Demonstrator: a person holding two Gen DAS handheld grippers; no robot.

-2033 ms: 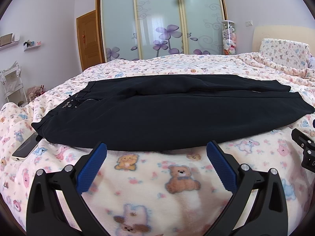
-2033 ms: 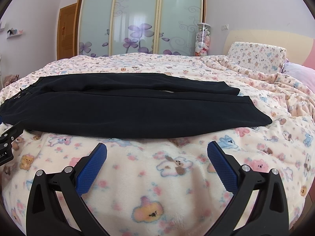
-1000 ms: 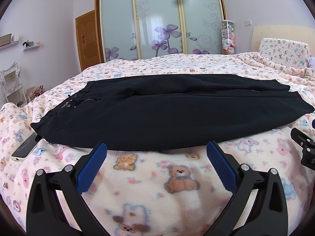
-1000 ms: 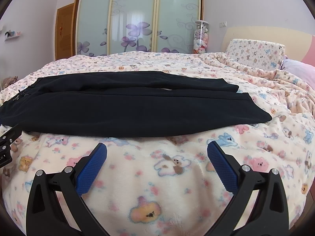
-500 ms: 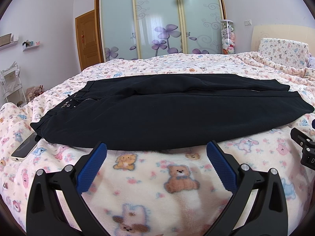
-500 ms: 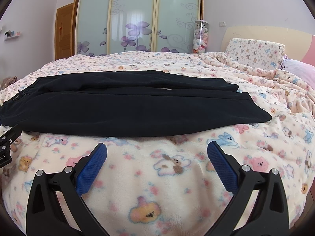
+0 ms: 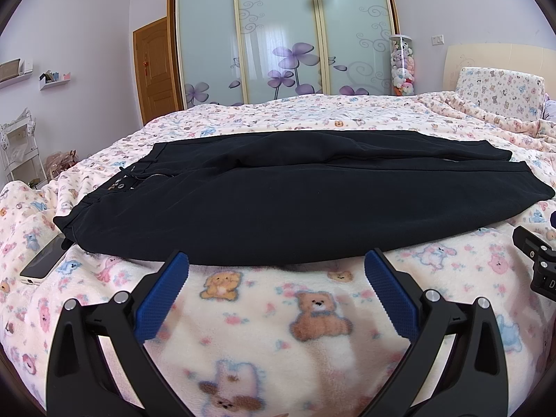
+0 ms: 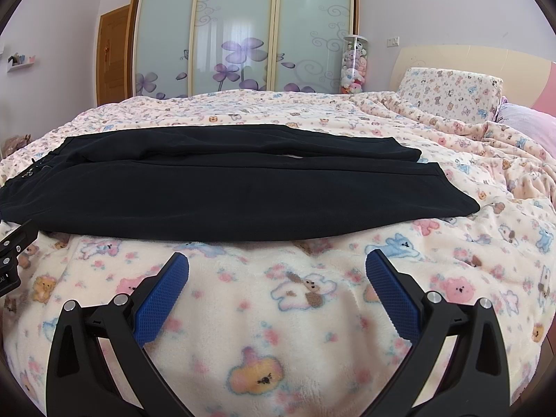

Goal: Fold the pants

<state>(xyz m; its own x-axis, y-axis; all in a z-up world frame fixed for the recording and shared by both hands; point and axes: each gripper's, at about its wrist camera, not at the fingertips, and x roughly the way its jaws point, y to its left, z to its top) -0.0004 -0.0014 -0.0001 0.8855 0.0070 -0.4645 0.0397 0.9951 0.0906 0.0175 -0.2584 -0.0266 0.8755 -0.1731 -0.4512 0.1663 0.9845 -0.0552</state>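
Observation:
Black pants (image 7: 299,194) lie flat across the bed, waistband at the left, leg ends at the right, the two legs side by side. They also show in the right wrist view (image 8: 236,187). My left gripper (image 7: 276,267) is open and empty, just short of the pants' near edge. My right gripper (image 8: 277,264) is open and empty, a little before the near edge toward the leg ends. Each gripper's body shows at the edge of the other's view.
The bed has a pink teddy-print blanket (image 7: 278,330). A phone (image 7: 43,260) lies by the waistband at the left. A pillow (image 8: 448,93) and headboard stand at the right. A sliding wardrobe (image 7: 281,34) and a door are behind the bed.
Almost nothing: both grippers stay open and hover at the pants' near edge, with only a slight drift of view.

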